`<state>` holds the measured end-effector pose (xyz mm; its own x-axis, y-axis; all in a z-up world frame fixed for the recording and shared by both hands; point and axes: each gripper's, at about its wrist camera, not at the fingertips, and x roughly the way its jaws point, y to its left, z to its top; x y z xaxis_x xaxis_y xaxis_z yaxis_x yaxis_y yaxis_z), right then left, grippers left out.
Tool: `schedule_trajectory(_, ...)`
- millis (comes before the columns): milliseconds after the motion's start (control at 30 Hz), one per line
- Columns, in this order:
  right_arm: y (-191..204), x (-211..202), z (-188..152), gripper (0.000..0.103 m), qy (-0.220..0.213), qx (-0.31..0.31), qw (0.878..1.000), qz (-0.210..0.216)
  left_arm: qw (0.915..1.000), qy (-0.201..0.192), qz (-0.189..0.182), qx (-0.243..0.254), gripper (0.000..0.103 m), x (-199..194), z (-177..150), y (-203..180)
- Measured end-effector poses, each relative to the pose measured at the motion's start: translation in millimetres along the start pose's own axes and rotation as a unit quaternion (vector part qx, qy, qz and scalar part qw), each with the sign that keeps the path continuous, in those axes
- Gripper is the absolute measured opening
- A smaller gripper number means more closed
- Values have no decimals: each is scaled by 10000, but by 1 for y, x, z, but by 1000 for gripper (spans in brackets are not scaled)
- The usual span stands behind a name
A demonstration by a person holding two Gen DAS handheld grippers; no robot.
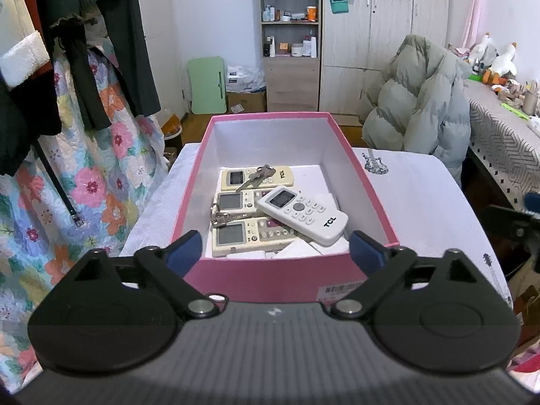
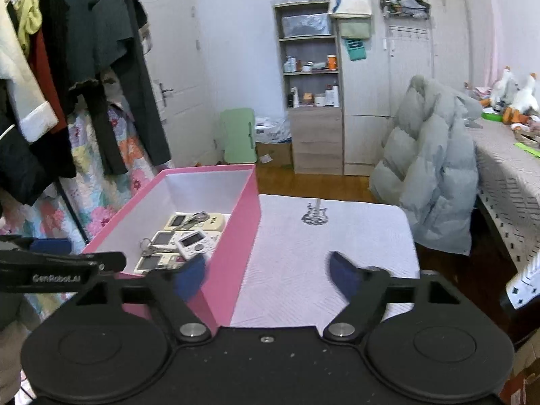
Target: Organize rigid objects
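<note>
A pink box (image 1: 270, 280) with a white inside stands on the white-covered table (image 1: 422, 195). In it lie three yellowed remotes (image 1: 249, 234), a white TCL remote (image 1: 302, 214) across them, and two bunches of keys (image 1: 258, 173). My left gripper (image 1: 275, 251) is open and empty, just above the box's near wall. My right gripper (image 2: 268, 275) is open and empty, over the table beside the box's right wall (image 2: 236, 236). The remotes (image 2: 194, 244) show in the right wrist view too.
A chair with a grey puffer jacket (image 1: 418, 101) stands right of the table. Clothes hang on a rack (image 1: 67, 67) at left. A shelf unit (image 1: 290, 40) and wardrobe stand at the back. A patterned table (image 1: 506, 128) with toys is at far right.
</note>
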<state>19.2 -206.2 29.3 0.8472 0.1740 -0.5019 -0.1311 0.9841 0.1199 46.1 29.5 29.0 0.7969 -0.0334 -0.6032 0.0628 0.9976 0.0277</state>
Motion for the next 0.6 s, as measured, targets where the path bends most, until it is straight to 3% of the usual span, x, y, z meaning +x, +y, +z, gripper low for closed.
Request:
schedule_trajectory(300,-6,-12,-6,102,135,146,9997,-155,9981,536,302,-16,102,5,-4,-3)
schedule_trajectory(600,-6,-18,-9,102,164,86,9995,-274,9987,422,278,82,102,-3,-6,-11)
